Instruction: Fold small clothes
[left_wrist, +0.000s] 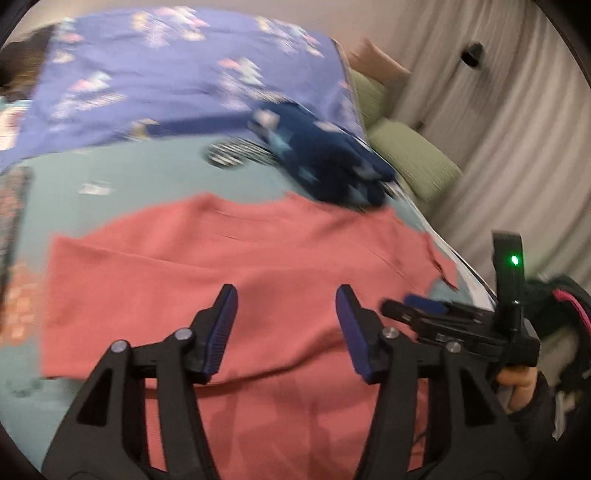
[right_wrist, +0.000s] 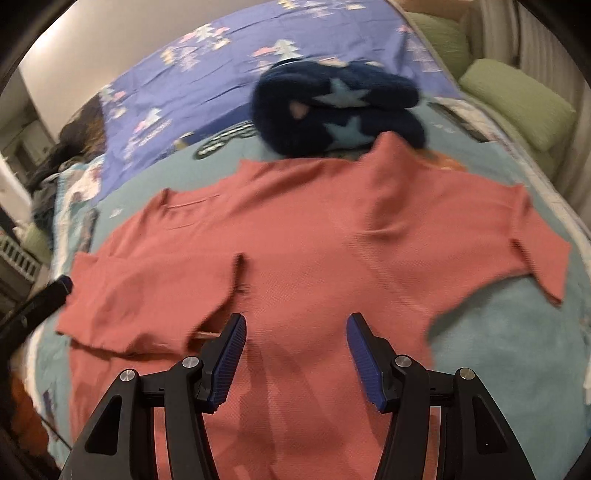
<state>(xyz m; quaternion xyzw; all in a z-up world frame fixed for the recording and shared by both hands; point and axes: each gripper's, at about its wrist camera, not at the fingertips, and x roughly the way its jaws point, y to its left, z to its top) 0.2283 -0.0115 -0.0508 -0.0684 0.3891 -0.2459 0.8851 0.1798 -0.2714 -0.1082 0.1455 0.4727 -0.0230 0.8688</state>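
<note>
The salmon top (right_wrist: 314, 236) lies spread on the bed (right_wrist: 498, 350), one sleeve folded in over its body at the left of the right wrist view, the other sleeve (right_wrist: 535, 254) lying out flat; most folds look undone. The left gripper (left_wrist: 286, 328) and right gripper (right_wrist: 295, 354) hover above it, fingers spread, pinching nothing. A navy starred garment (right_wrist: 340, 107) touches the collar edge, crowding that side; the bed's edge runs near the flat sleeve.
</note>
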